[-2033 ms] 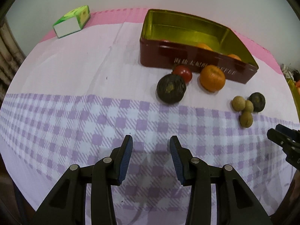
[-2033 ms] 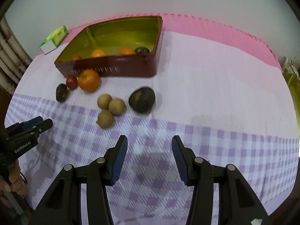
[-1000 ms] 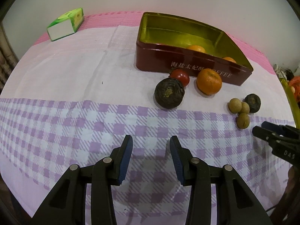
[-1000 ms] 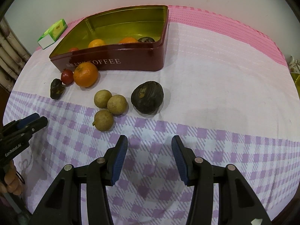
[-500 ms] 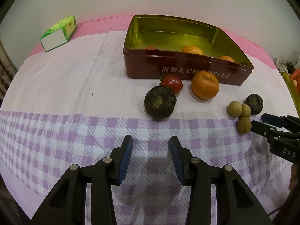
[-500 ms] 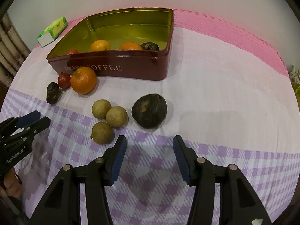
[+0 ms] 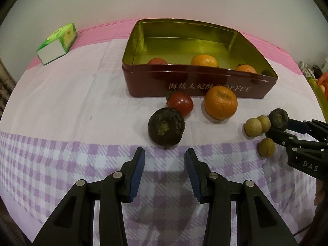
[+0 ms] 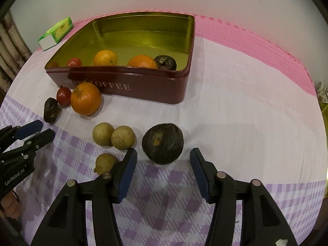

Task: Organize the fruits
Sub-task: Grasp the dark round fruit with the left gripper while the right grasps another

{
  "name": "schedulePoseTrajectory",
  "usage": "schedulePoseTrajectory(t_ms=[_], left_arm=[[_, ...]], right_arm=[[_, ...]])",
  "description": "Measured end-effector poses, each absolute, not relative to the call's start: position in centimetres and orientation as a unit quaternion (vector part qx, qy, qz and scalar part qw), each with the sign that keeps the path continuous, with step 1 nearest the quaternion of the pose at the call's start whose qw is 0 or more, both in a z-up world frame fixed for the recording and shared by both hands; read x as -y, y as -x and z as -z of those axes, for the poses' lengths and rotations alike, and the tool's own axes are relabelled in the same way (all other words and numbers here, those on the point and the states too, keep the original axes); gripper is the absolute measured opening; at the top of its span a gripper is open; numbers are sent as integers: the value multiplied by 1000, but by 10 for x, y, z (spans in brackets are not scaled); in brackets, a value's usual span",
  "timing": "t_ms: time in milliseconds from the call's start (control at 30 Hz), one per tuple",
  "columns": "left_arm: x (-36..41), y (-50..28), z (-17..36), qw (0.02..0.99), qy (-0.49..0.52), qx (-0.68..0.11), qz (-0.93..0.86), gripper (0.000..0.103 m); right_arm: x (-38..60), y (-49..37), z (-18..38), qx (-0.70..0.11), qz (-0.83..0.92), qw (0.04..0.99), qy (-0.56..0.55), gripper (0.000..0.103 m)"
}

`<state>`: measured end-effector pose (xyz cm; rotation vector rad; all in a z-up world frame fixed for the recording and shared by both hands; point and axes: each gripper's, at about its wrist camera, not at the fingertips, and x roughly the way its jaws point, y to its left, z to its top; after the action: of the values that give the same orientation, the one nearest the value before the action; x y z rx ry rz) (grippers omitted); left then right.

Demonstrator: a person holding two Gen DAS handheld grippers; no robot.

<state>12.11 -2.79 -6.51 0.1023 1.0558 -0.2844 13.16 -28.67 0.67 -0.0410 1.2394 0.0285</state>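
Observation:
A dark red tin (image 7: 194, 90) with a gold inside stands at the back of the table and holds a tomato, two oranges and a dark fruit (image 8: 166, 62). In front of it lie a tomato (image 7: 181, 103), an orange (image 7: 221, 105), a dark round fruit (image 7: 166, 128), three small tan fruits (image 8: 113, 136) and a second dark fruit (image 8: 163, 143). My left gripper (image 7: 165, 155) is open and empty, just short of the first dark fruit. My right gripper (image 8: 163, 155) is open, and the second dark fruit sits just ahead of its tips, untouched.
A green and white tissue box (image 7: 57, 43) lies at the far left of the pink-edged tablecloth. A yellow-rimmed object (image 7: 319, 96) shows at the right edge. The left gripper's tips (image 8: 44, 131) hover near the small tan fruits, as do the right gripper's (image 7: 274, 131).
Both grippers have come closer to the loose fruits. The right jaws have spread a little wider, and the dark fruit now sits just at their tips.

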Motion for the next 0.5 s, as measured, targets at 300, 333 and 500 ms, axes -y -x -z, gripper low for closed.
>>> schedulePoseTrajectory(t_ms=[300,333,500], left_arm=[[34,-134,62,853,-52,-502,134,43],[36,-135,62,853,-53,-502,134,43],[38,-142,62,851,-56,-505,133,43]], right_arm=[[288,-137,-7,-579,-14,815,21,51],[289,-137,-7,-579,-14,815,21,51],[289,-140,-8,-578,-12,816,21,43]])
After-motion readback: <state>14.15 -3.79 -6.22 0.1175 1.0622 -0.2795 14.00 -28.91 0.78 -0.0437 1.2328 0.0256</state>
